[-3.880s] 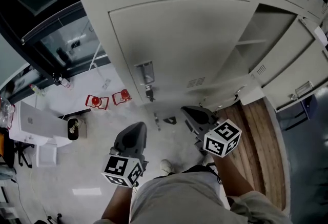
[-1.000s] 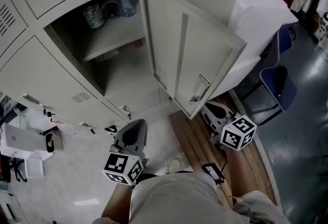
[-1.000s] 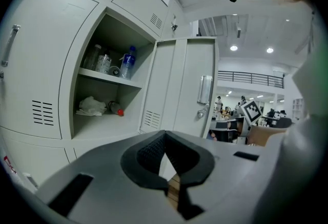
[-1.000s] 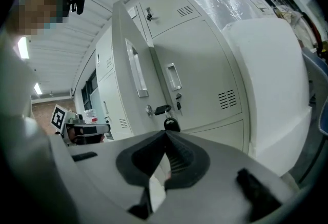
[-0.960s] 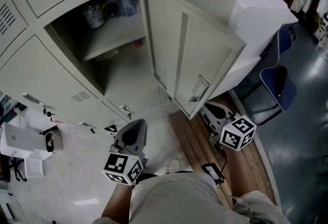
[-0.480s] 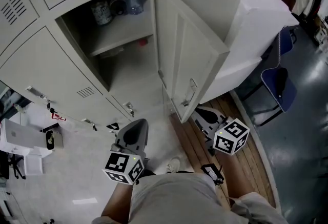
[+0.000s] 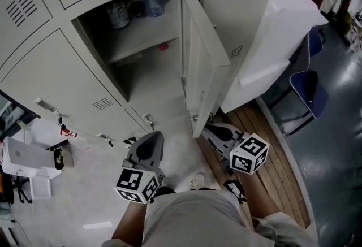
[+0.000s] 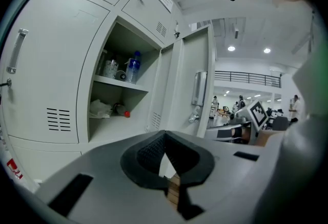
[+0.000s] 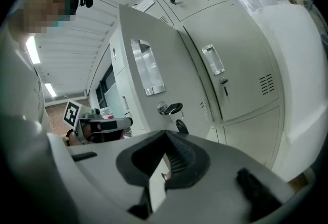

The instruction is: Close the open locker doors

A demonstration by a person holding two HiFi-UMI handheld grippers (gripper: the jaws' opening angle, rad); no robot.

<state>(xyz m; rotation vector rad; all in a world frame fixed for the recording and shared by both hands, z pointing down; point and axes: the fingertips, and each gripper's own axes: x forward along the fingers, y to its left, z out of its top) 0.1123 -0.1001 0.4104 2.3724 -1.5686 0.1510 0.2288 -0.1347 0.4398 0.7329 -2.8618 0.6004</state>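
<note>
In the head view, the open locker door (image 7: 202, 62) stands out from the right side of its compartment (image 7: 141, 42), swung toward the person. Bottles (image 7: 151, 1) sit far back on the upper shelf. The right gripper (image 7: 216, 131) is just beside the door's near lower corner; whether it touches cannot be told. The left gripper (image 7: 148, 145) hangs lower, in front of the opening and apart from it. In the left gripper view, the left gripper (image 8: 164, 140) has its jaws closed tip to tip with nothing between them. Beyond it the compartment (image 8: 120, 92) gapes and the door (image 8: 192, 48) with its handle (image 8: 199, 88) stands to the right. In the right gripper view, the right gripper (image 9: 165, 138) is likewise closed and empty, and faces the door's outer face (image 9: 154, 38) close to the handle (image 9: 148, 66) and the keys (image 9: 171, 108) hanging in the lock. The push to close looks just under way. A blunt, closed gripper at the door's corner could slide off the edge. It could also snag the keys. A hard shove could bounce the door back unlatched. If the left gripper rises, the door's sweep could strike it.
</note>
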